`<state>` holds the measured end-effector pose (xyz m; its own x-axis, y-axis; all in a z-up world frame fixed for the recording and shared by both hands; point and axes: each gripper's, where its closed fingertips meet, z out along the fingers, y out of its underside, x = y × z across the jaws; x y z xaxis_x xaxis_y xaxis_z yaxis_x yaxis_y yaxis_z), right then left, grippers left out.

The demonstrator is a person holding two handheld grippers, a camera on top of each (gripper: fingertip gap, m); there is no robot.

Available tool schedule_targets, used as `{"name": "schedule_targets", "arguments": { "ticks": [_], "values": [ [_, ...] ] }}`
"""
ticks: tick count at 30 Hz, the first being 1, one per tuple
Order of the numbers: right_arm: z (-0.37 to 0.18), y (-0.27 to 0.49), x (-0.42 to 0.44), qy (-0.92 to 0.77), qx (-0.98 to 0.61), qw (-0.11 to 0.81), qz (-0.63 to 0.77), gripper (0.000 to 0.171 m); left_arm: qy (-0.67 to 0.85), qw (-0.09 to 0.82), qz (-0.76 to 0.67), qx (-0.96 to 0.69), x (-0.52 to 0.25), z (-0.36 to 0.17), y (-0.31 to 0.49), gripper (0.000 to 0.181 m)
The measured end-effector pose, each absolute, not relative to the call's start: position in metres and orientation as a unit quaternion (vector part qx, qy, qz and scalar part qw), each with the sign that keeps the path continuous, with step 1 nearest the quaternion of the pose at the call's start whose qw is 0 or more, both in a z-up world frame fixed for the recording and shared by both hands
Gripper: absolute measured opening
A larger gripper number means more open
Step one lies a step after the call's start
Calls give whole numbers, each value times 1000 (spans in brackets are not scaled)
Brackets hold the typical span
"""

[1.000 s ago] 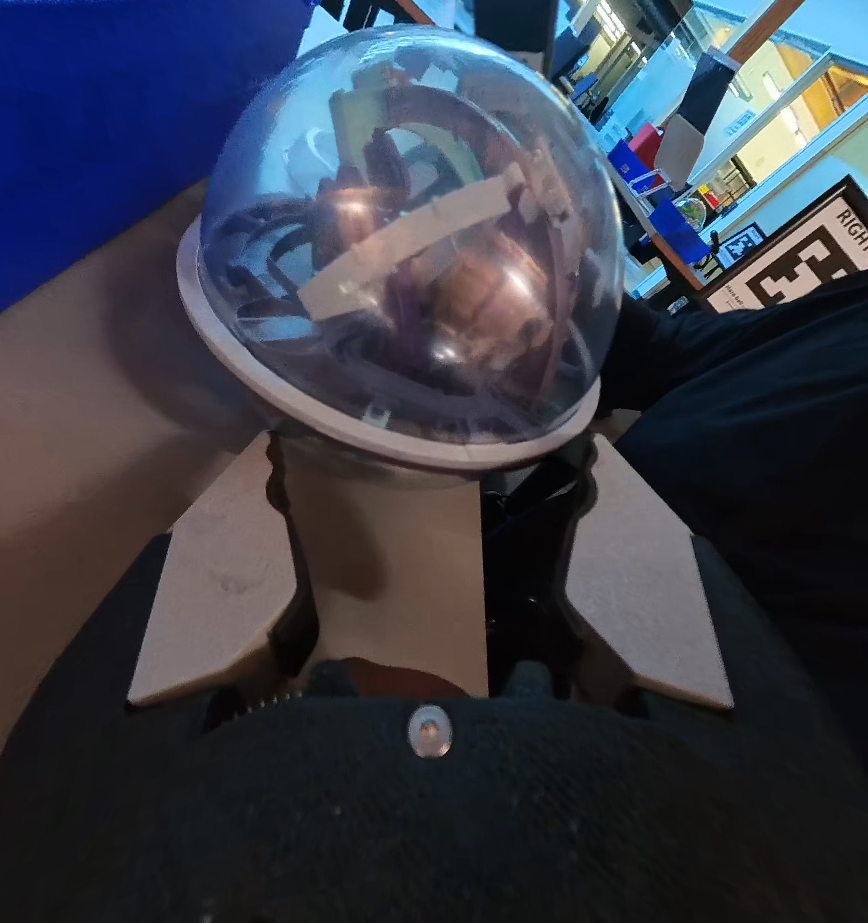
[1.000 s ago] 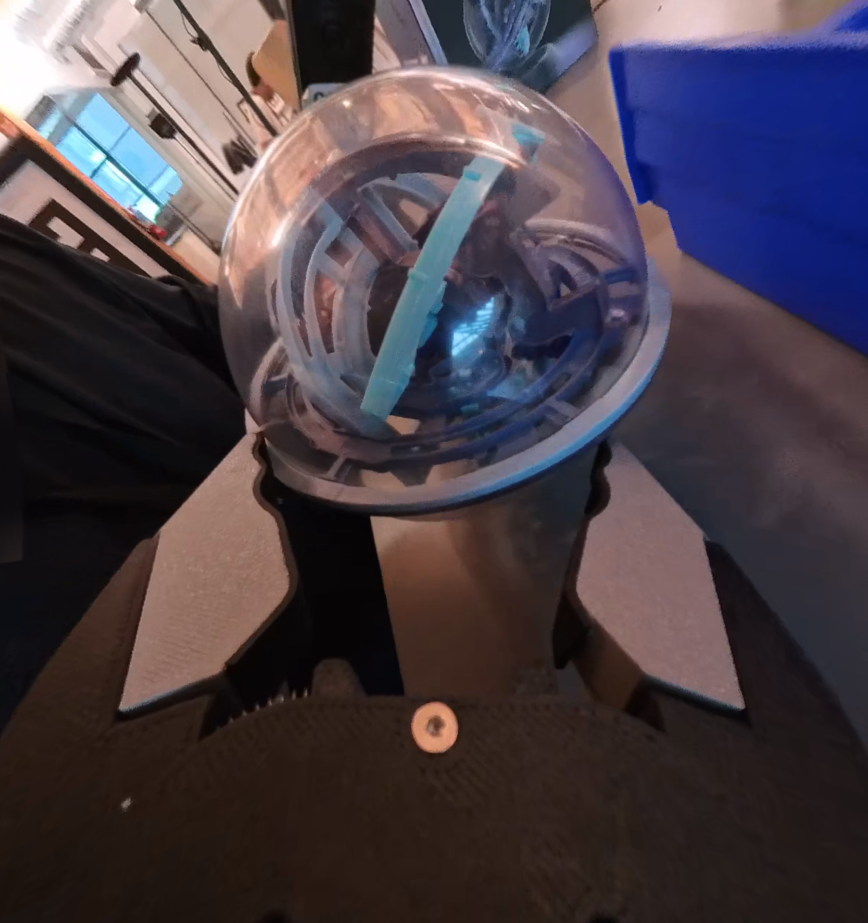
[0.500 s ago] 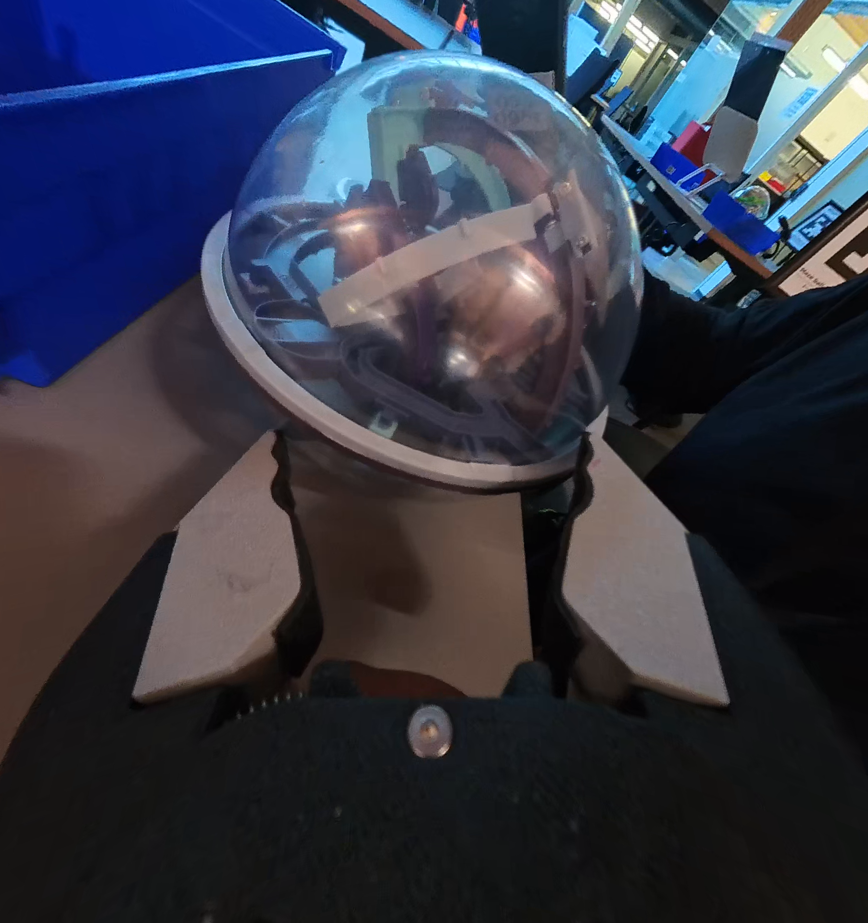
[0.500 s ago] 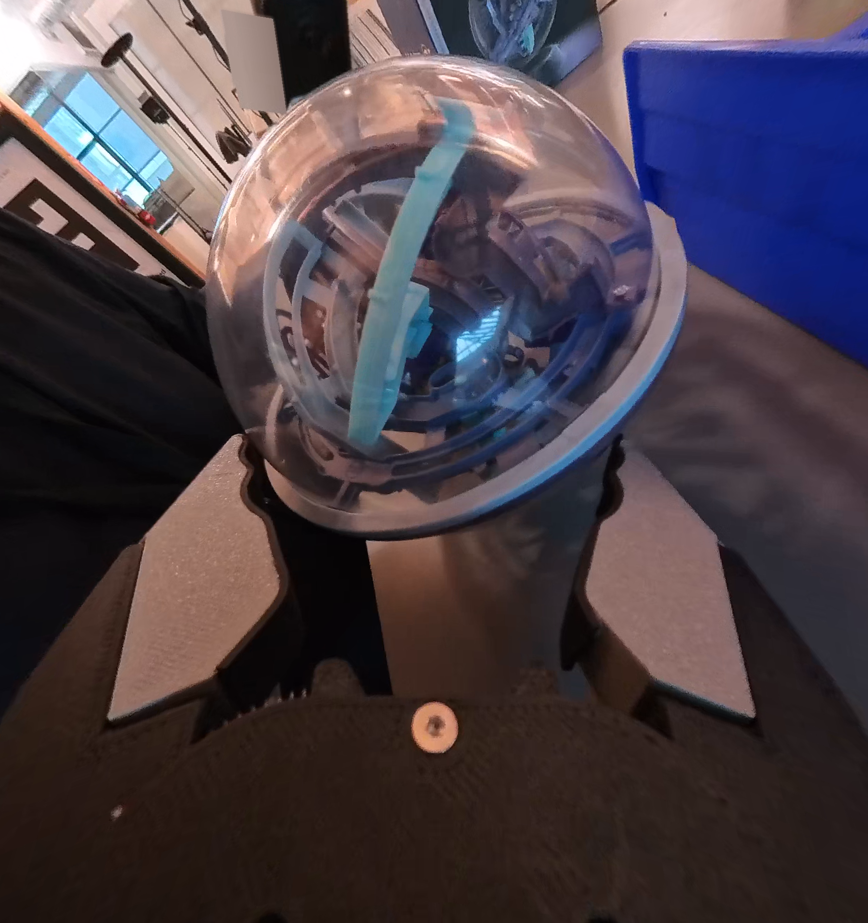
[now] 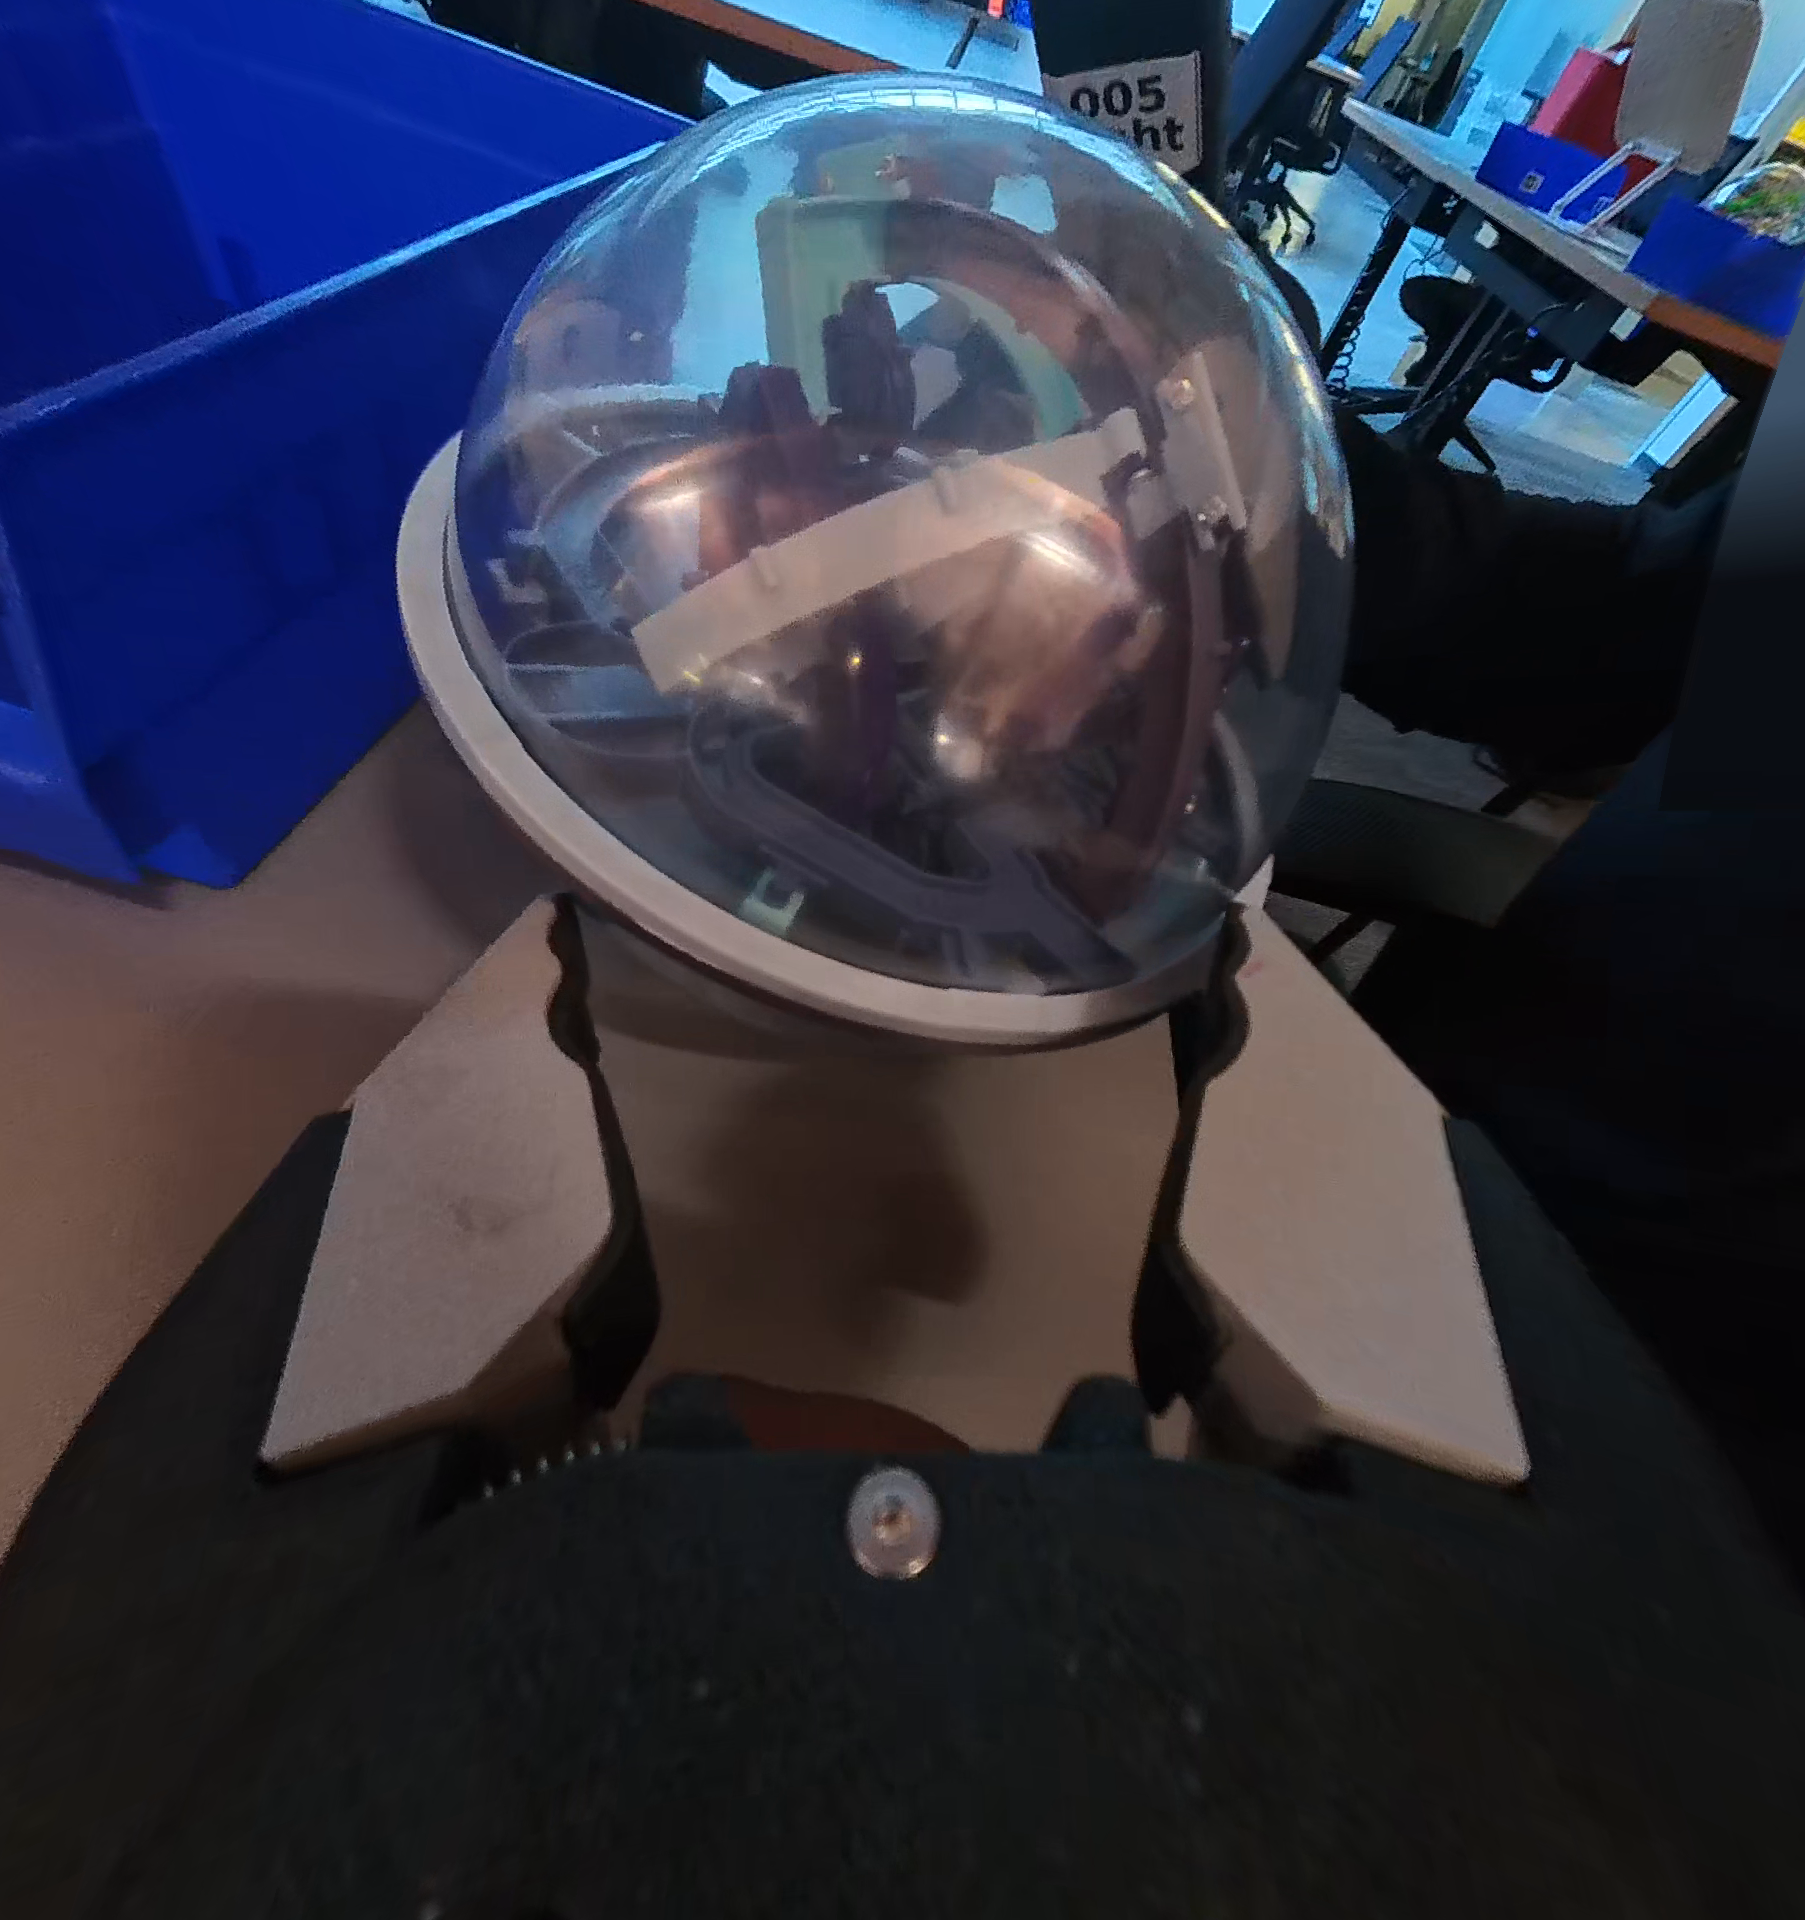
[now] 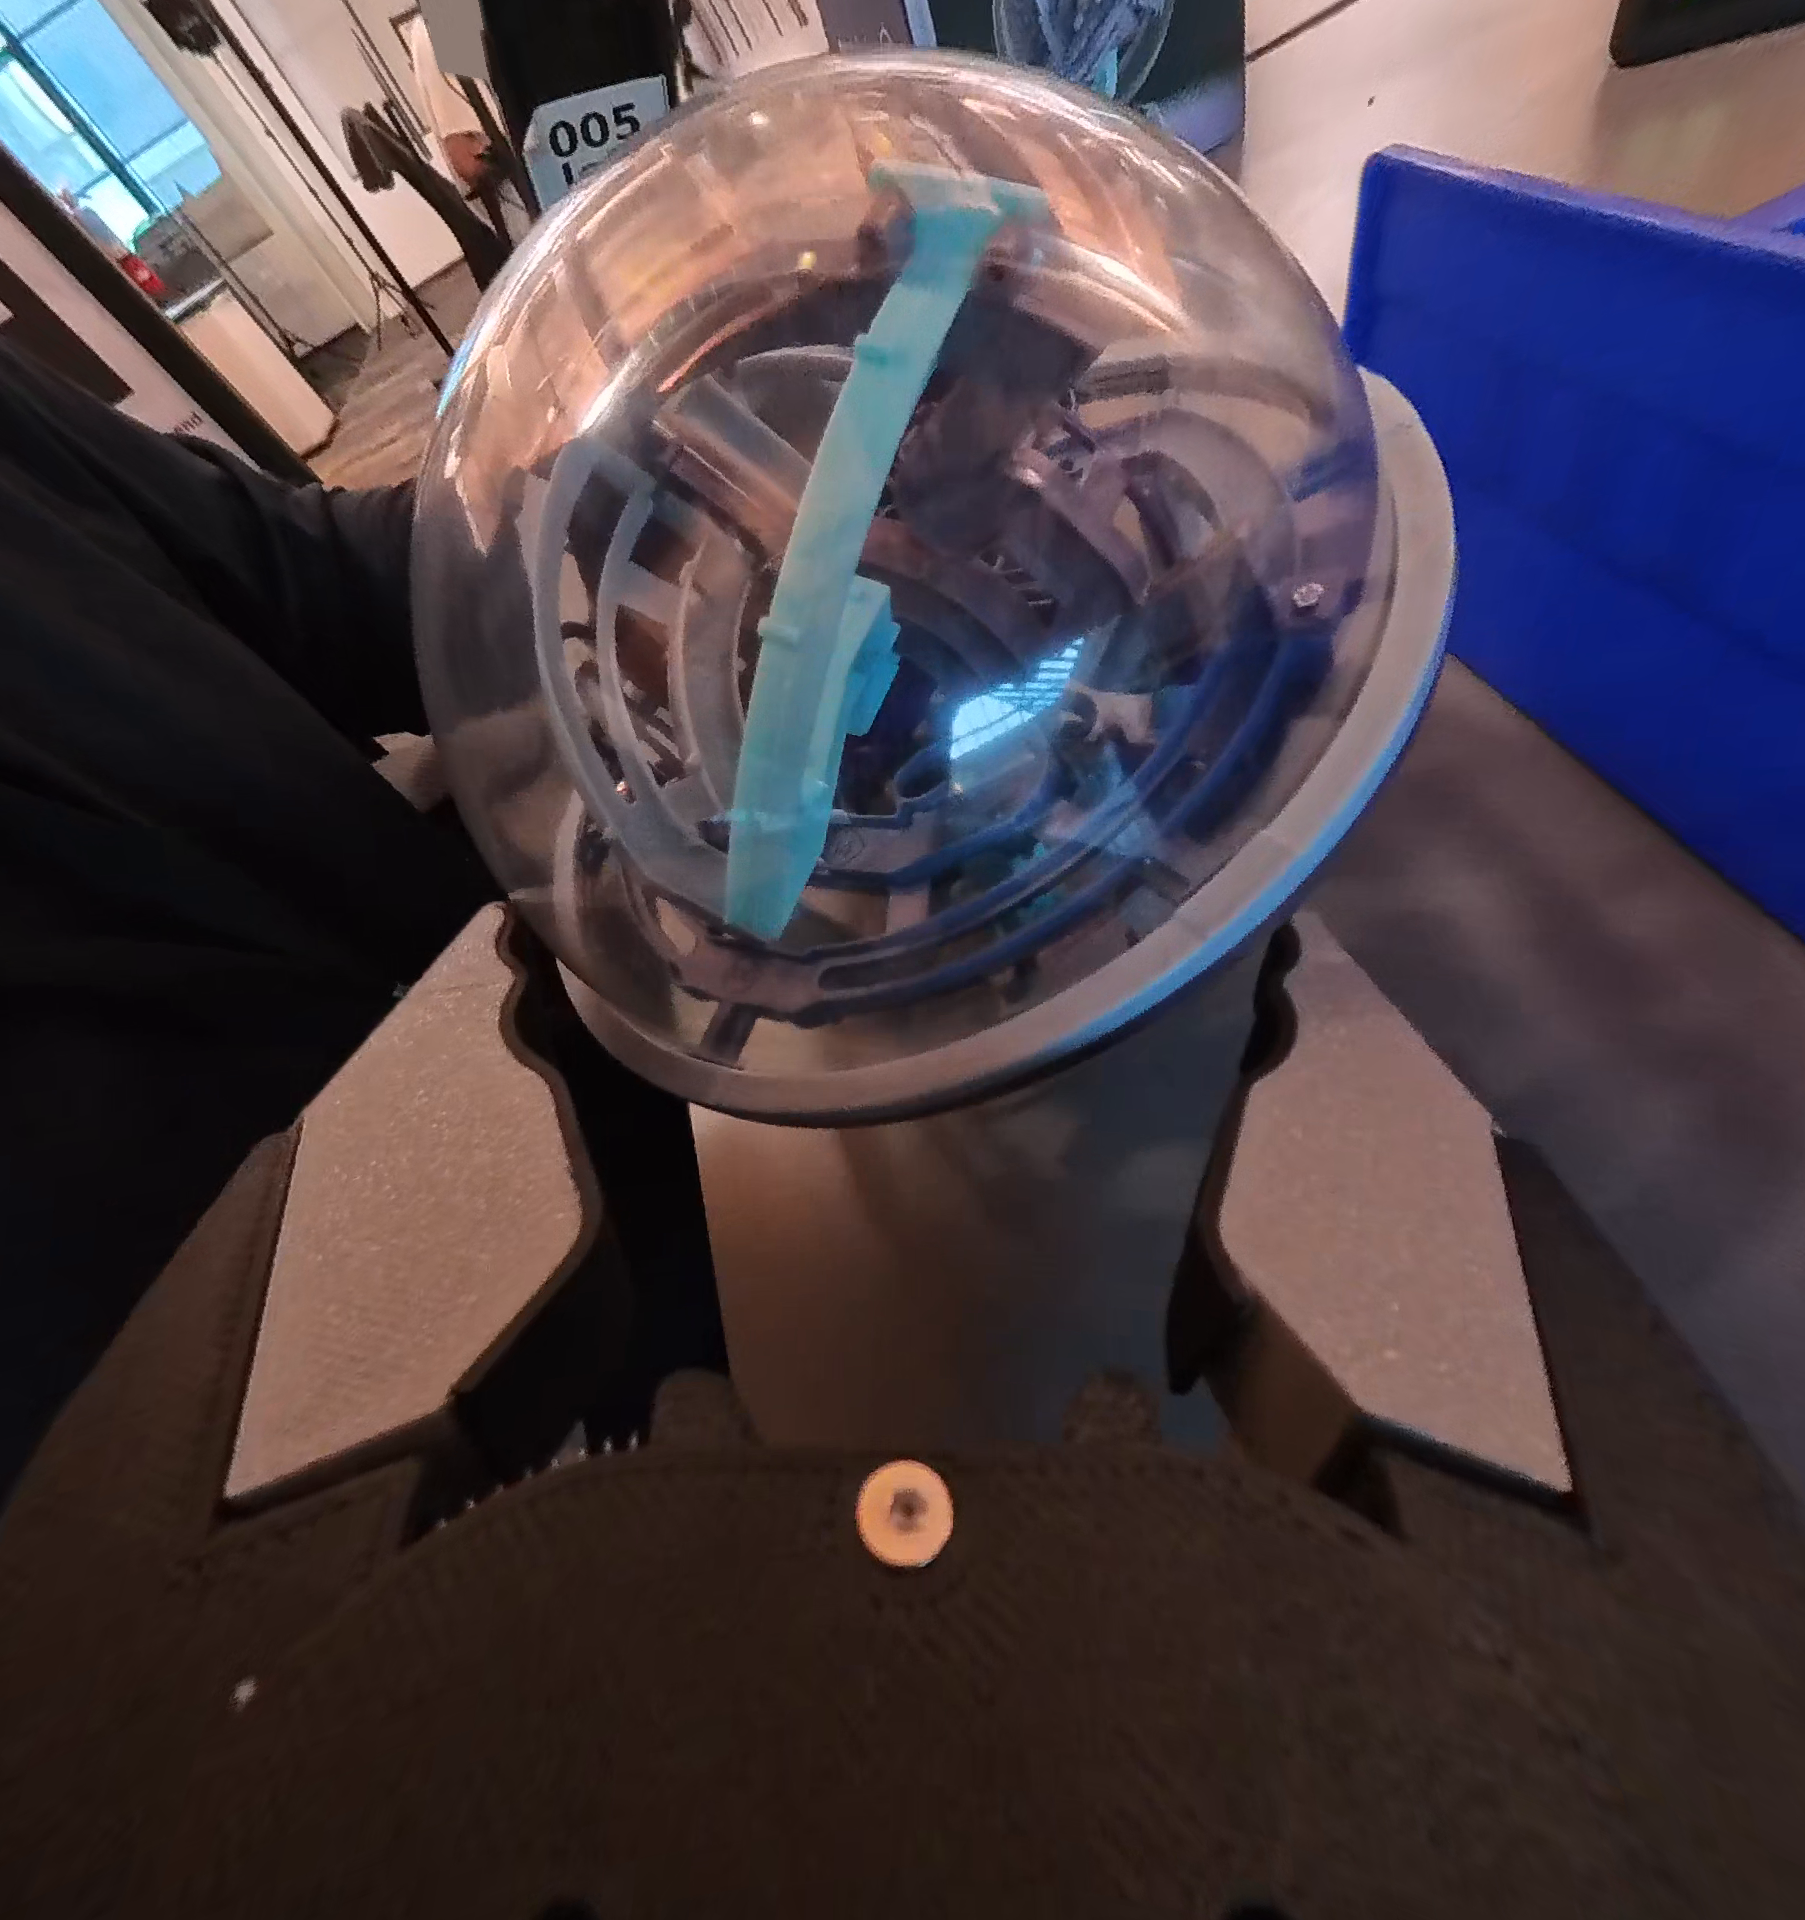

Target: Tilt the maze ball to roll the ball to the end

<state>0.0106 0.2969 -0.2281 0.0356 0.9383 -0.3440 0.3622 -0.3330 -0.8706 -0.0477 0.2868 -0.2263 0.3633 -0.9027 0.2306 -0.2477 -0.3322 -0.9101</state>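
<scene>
The maze ball (image 5: 898, 540) is a clear sphere with a white rim around its middle and curved tracks inside. It is held above the tan table between both grippers, rim tilted. My left gripper (image 5: 887, 987) is shut on its lower half, one finger on each side. In the right wrist view the maze ball (image 6: 898, 582) shows a light blue arched track (image 6: 825, 644), and my right gripper (image 6: 903, 997) is shut on the opposite half. A shiny spot (image 5: 939, 743) low inside may be the small ball; I cannot tell for sure.
A blue plastic bin (image 5: 202, 499) stands on the table close to the ball and also shows in the right wrist view (image 6: 1625, 582). A person's dark sleeve (image 6: 150, 675) lies on the other side. Desks and chairs (image 5: 1500, 260) are in the background.
Both grippers have swung with the maze ball, turning it. The blue bin has come further into both views and the inner tracks have rotated. The grips are unchanged.
</scene>
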Motion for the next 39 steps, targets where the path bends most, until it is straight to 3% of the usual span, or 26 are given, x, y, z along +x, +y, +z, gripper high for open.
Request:
{"name": "schedule_targets", "arguments": {
  "ticks": [16,39],
  "values": [
    [-237,289,1,-495,-662,249,505,132,404,429,-370,-718,-56,-209,289,120],
    [-236,294,-1,-476,-672,249,510,132,387,418,-388,-725,-58,-215,292,121]
  ]
}}
